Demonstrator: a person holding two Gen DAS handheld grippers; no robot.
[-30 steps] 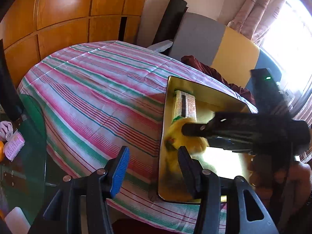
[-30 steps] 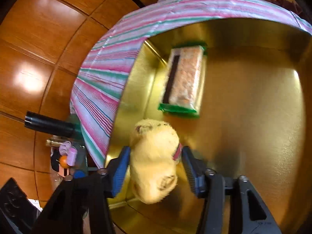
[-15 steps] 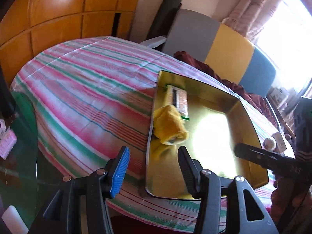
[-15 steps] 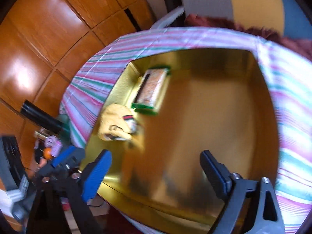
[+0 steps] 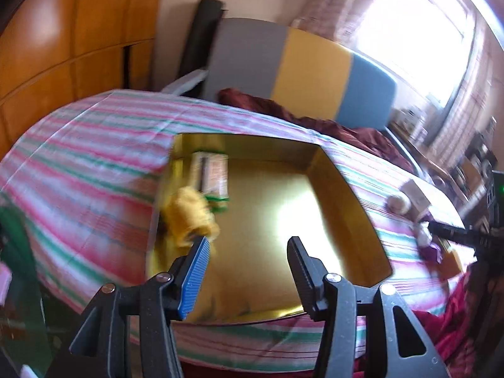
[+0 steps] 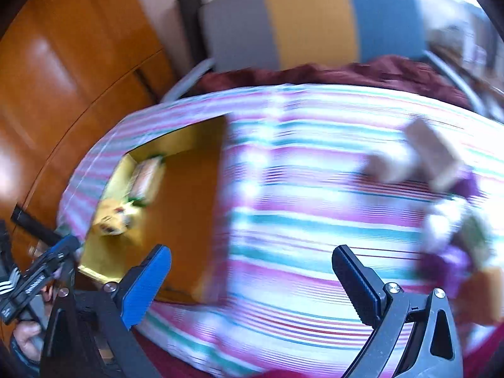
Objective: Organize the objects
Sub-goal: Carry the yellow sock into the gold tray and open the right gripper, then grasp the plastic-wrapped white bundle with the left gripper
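A bed (image 5: 94,163) with a pink, green and white striped cover fills both views, a dark red blanket (image 5: 315,119) bunched along its far edge below a grey, yellow and blue headboard (image 5: 312,63). Wooden panelling (image 5: 78,31) stands to the left and a bright window (image 5: 419,25) to the right.

A gold tray (image 5: 340,195) lies on the cover, nearer the bed's left and front edges. In its far left corner lies a flat packet (image 5: 214,174) with green ends, close to the left wall. Just in front of the packet, also against the left wall, lies a yellow soft toy (image 5: 189,217); the blur hides whether the two touch.

Well apart from the tray, toward the bed's right edge, sits a loose cluster: a pale box (image 6: 431,154), a cream roll (image 5: 398,203) just beside it, and purple and white bits (image 6: 447,252) too smeared to make out.

The left gripper (image 5: 247,271) hovers over the tray's near part, its fingers moderately apart and empty, one pad blue and one black. The right gripper (image 6: 252,283) hangs over bare striped cover between tray and cluster, its jaws opening to a wide spread with nothing between them. In the right view, a hand (image 6: 26,340) holding the left gripper shows at the lower left.
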